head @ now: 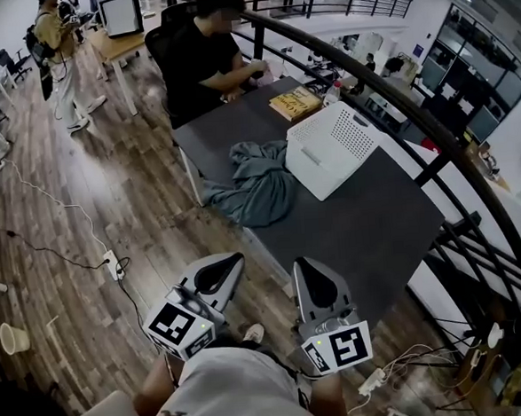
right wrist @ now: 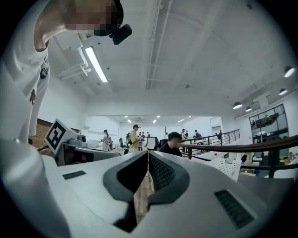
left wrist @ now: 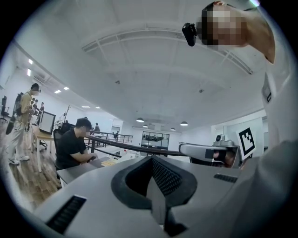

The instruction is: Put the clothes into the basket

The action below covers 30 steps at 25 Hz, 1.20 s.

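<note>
approach step, nothing grasped yet. the left gripper [head: 217, 273] and right gripper [head: 318, 287] are both clenched on nothing, held side by side short of the table [head: 360, 231]. the clothes [head: 261, 187], a crumpled teal heap, lie well ahead of both tips at the table's near edge, and the white perforated basket [head: 332, 149] sits just right of the heap. next, i judge, bring the tips to the heap, part the jaws and pinch a fold.

Wood floor [head: 68, 260], dark table [head: 351, 227], black railing [head: 414, 112]
</note>
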Motion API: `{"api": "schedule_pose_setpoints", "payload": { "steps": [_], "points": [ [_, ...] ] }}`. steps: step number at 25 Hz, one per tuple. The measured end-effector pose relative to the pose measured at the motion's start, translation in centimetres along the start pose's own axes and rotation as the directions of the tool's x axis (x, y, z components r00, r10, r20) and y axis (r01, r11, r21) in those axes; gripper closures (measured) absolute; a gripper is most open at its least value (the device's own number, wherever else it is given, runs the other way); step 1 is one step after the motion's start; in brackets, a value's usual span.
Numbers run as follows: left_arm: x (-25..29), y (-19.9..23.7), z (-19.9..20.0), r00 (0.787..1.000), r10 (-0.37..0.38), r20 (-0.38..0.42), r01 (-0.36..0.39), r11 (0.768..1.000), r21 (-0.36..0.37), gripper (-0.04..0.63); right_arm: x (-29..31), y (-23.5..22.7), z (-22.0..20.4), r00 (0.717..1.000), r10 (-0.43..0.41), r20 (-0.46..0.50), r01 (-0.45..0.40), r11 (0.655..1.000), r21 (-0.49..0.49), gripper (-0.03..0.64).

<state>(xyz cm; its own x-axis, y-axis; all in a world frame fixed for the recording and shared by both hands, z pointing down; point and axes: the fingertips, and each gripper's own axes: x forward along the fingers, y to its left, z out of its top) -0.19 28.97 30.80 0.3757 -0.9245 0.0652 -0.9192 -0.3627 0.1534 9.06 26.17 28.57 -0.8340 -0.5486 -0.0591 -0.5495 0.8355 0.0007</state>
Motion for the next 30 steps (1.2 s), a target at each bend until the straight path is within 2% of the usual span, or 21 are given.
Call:
{"api": "schedule_pose_setpoints", "payload": {
  "steps": [10,20,30],
  "points": [
    [4.8,4.2,0.3,1.000,0.010,-0.009,-0.010,1.000,0.014,0.603,5.3,-3.5,-1.3,1.000,0.010,-0.029,-0.010,1.000,0.004,0.595],
    [10.2,11.6,0.7,0.998,-0.055,-0.016,0.055,0.998,-0.004,0.601,12.8,-7.0,-2.6,0.995,-0.059,-0.079,0.057,0.998,-0.021,0.595],
    [13.6,15.2,-0.1,0.991,-0.133,-0.033,0.131,0.990,-0.052,0.601,16.6,-9.0,-4.0,0.984,-0.123,-0.131,0.119,0.992,-0.036,0.595]
  ]
}}
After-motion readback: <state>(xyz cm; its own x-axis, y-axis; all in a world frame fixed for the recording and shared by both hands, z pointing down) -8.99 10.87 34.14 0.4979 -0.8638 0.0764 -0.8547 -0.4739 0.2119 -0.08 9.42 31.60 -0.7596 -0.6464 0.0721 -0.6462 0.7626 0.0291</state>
